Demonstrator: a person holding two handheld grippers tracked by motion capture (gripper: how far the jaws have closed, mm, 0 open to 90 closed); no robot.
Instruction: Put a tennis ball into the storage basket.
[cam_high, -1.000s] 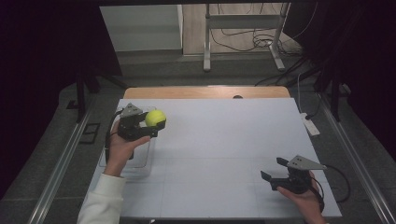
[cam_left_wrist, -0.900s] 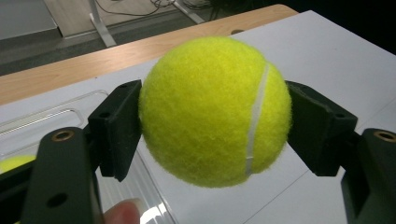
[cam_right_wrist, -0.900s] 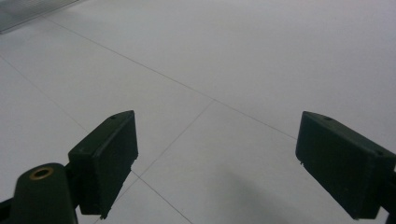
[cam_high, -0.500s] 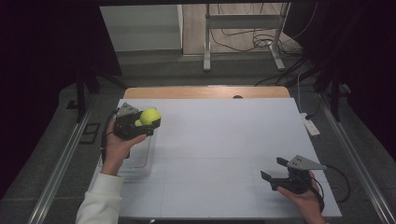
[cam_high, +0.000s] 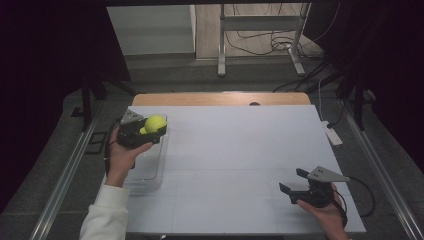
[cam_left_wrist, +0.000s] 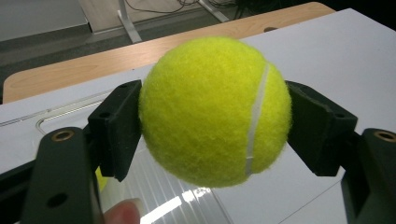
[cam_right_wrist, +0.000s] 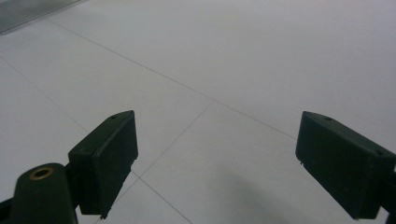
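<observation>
Left gripper (cam_high: 150, 131), left-centre of the high view, is clamped on tennis ball (cam_high: 155, 123). In the left gripper view both jaws press the ball (cam_left_wrist: 215, 112) at its sides, w/ the white seam facing right of centre. No slack is visible btwn pads and felt.

Change vs. 1.0 s ago: ball and gripper have shifted toward the left edge of the frame and slightly up-frame. They now sit over the far end of the clear tray (cam_high: 147, 167), which lies along the table's left edge. Ball is held off the surface, not resting on it; tray ribs and a glare spot show beneath it in the left gripper view (cam_left_wrist: 154, 196).

Judgement: carry phase is approx. done and the ball is staged above the tray. Next step is probably lower and release. Risk: a round ball may roll along the ribbed floor if dropped from height, so lower before opening.

White table (cam_high: 240, 150), centre of frame, is bare btwn the two hands.

Right gripper (cam_high: 300, 186), lower right of the high view, has its jaws wide apart and nothing btwn them. The right gripper view confirms this, w/ bare table surface (cam_right_wrist: 210, 70) beyond the jaws. Position unchanged vs. earlier frames, so it is idle, on standby.
</observation>
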